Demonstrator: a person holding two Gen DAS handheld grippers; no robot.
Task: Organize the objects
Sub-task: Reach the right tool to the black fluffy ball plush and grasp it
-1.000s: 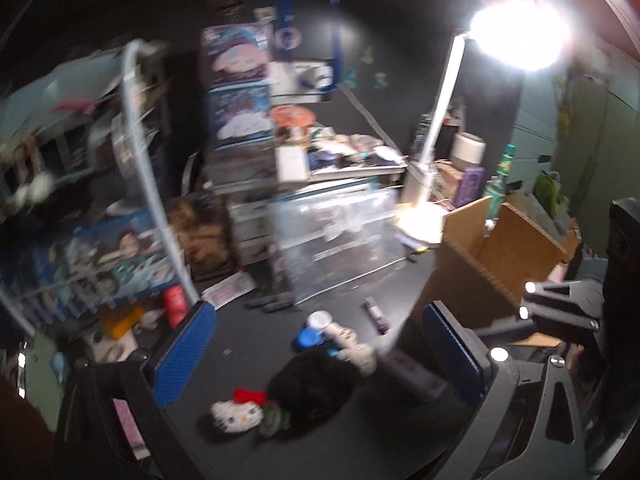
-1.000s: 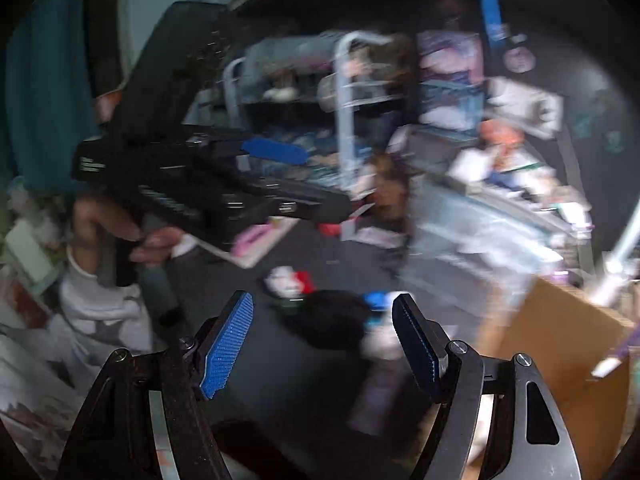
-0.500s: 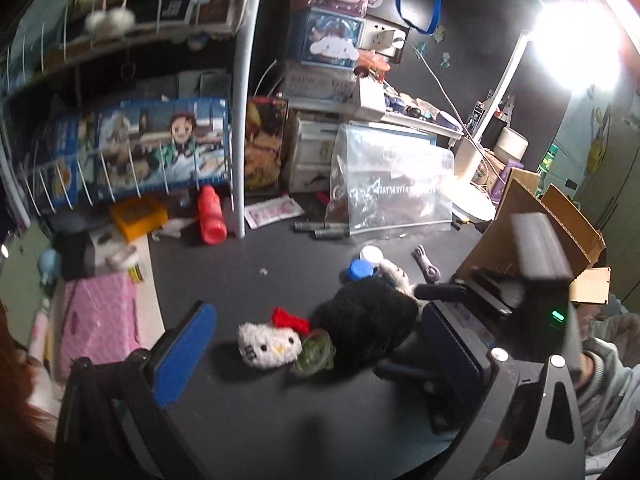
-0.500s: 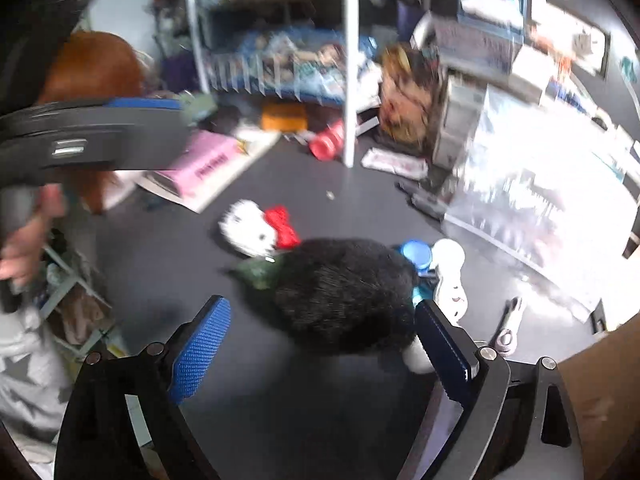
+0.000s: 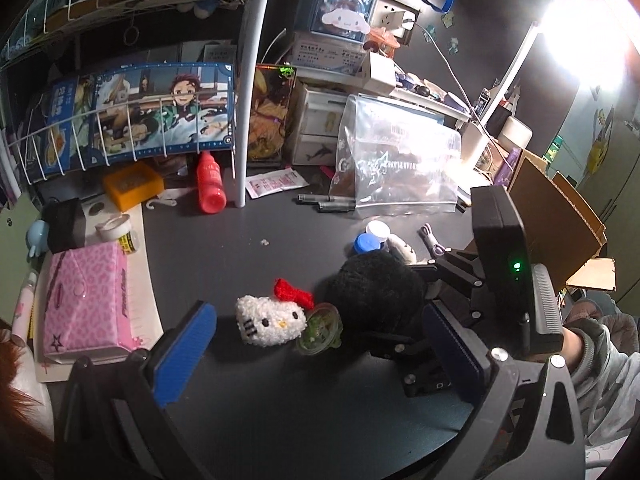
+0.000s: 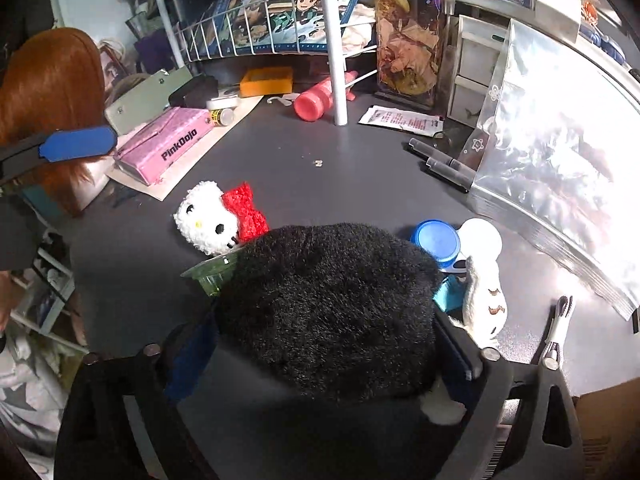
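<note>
Two grippers engaged: right gripper [image 6: 324, 354] straddles black plush [image 6: 332, 308] on the worktop [image 6: 340, 168], jaws wide, apparently not yet clamped. Left gripper [image 5: 316, 356] open, empty. Next: close, lift toward cardboard box [image 5: 552, 216].

A dark counter [image 5: 248, 264] fronts a black wall [image 5: 480, 20]; a white wire shelf [image 5: 120, 136] stands far left, a glaring lamp [image 5: 580, 40] far right.

Fuzzy black plush [image 6: 328, 312], crocheted white cat head [image 5: 269, 321], matt dark desk [image 5: 280, 420], glossy clear bag [image 5: 400, 168]
</note>
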